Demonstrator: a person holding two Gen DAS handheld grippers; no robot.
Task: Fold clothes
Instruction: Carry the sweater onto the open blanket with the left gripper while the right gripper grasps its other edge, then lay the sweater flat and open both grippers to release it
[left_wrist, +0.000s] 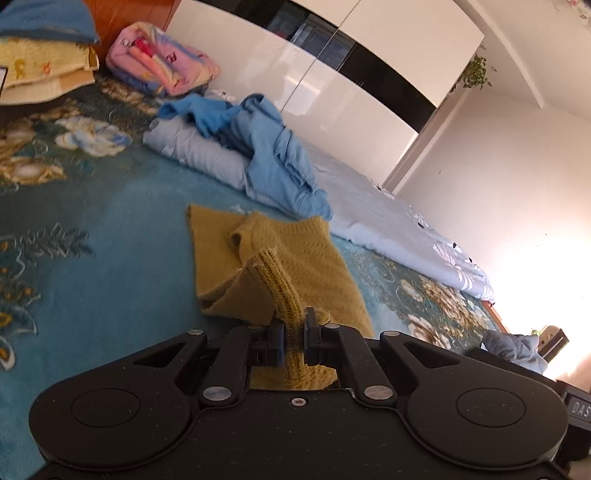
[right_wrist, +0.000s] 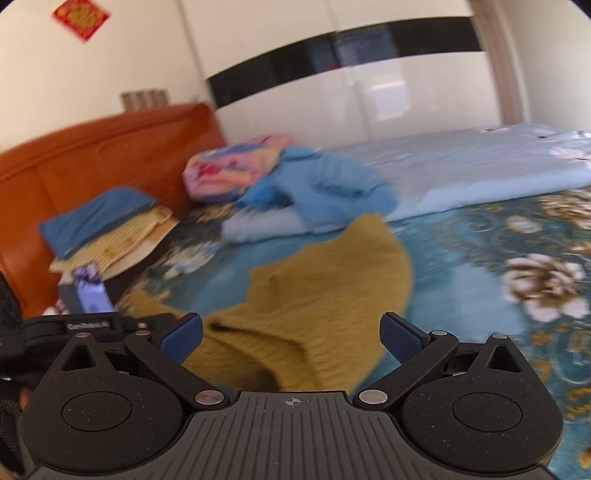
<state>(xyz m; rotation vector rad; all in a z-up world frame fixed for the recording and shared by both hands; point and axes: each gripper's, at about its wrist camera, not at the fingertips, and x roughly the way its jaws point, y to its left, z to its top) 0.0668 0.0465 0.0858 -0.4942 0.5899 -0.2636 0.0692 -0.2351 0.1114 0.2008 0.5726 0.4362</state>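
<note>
Sweater (left_wrist: 280, 254) of mustard-yellow knit lies partly folded on the bedspread (left_wrist: 110, 221), just ahead of the left gripper (left_wrist: 293, 338), whose blue-padded fingers (left_wrist: 277, 341) are clamped on a ribbed cuff (left_wrist: 280, 291); the cuff rises from the pads as a narrow tube toward the bunched body of the garment. From the right wrist view the same sweater (right_wrist: 314, 295) spreads directly in front of the right gripper (right_wrist: 291, 338), whose jaws stand wide apart with the knit lying between and below them; whether the pads touch the fabric cannot be told, as that view is blurred. The knit shows a coarse, waffle-like weave on the body and lengthwise ribbing on the cuff. The bedspread is teal plush with cream and gold flowers. Beyond the sweater, a crumpled light-blue garment (left_wrist: 266, 155) rests on a pale-blue quilt (left_wrist: 369, 206) folded flat along the bed's far side. A pink printed bundle (left_wrist: 162, 59) sits near the orange leather-look headboard (right_wrist: 92, 155), and a stack of blue and yellow folded cloths (right_wrist: 110, 225) lies beside it. Glossy white wardrobe (left_wrist: 332, 74) doors with a black band stand behind.
</note>
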